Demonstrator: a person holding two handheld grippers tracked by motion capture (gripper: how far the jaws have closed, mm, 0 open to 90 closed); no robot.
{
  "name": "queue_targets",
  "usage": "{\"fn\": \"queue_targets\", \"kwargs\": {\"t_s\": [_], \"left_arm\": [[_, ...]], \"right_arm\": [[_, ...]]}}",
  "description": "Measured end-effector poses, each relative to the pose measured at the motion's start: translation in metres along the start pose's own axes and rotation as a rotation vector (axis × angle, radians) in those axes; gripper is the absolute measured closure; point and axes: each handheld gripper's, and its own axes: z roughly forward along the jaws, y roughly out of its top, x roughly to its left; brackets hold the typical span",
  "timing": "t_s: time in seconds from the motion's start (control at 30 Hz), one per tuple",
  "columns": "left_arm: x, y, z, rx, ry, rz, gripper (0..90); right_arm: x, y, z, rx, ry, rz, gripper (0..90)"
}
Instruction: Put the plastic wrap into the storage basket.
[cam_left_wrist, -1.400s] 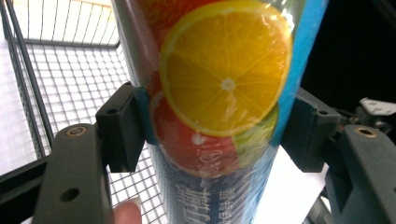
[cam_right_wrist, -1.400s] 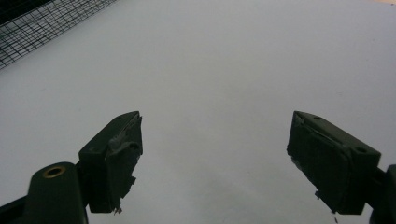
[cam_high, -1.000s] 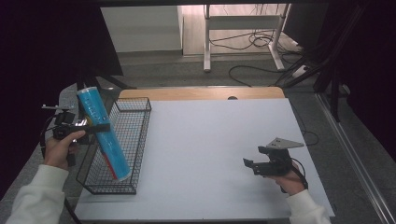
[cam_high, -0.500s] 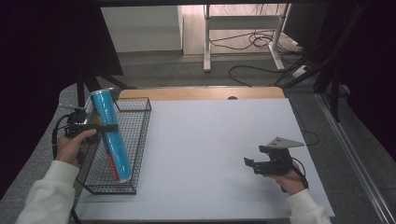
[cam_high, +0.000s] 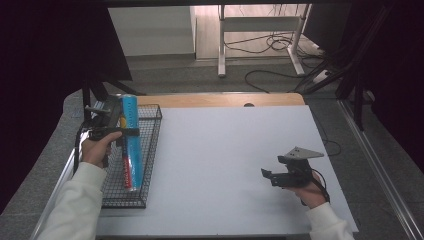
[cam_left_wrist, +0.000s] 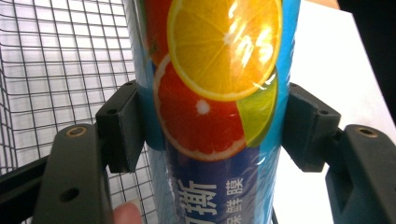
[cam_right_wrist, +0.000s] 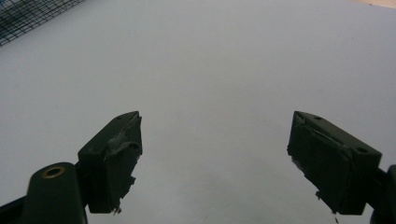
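A long blue box of cling film (cam_high: 131, 145) printed with citrus slices (cam_left_wrist: 219, 79) lies lengthwise over the black wire basket (cam_high: 150, 150) at the table's left. My left gripper (cam_high: 129, 133) is shut on it about halfway along, with both pads pressed against its sides. The box's lower end reaches down inside the basket. At the table's right front my right gripper (cam_high: 270, 175) stands open just above the white tabletop (cam_right_wrist: 210, 60), with nothing between its jaws.
The white table surface (cam_high: 230, 165) stretches between the basket and the right hand. A wooden strip (cam_high: 220, 100) runs along the far edge. Desk legs and cables (cam_high: 280, 45) lie on the floor beyond.
The left hand has carried the box toward the basket and lowered it, swinging it from a slant to lie along the basket. The right hand has stayed where it was.
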Motion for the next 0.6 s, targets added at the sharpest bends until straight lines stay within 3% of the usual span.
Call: {"fn": "queue_targets", "kwargs": {"t_s": [0.33, 0.6], "left_arm": [[-0.012, 0.005, 0.016, 0.013, 0.091, -0.001, 31.8], [-0.013, 0.009, 0.034, 0.034, 0.128, -0.015, 31.8]], "right_arm": [[-0.001, 0.0, 0.001, 0.0, -0.006, -0.003, 18.1], [-0.001, 0.0, 0.0, 0.002, -0.01, -0.001, 18.0]]}}
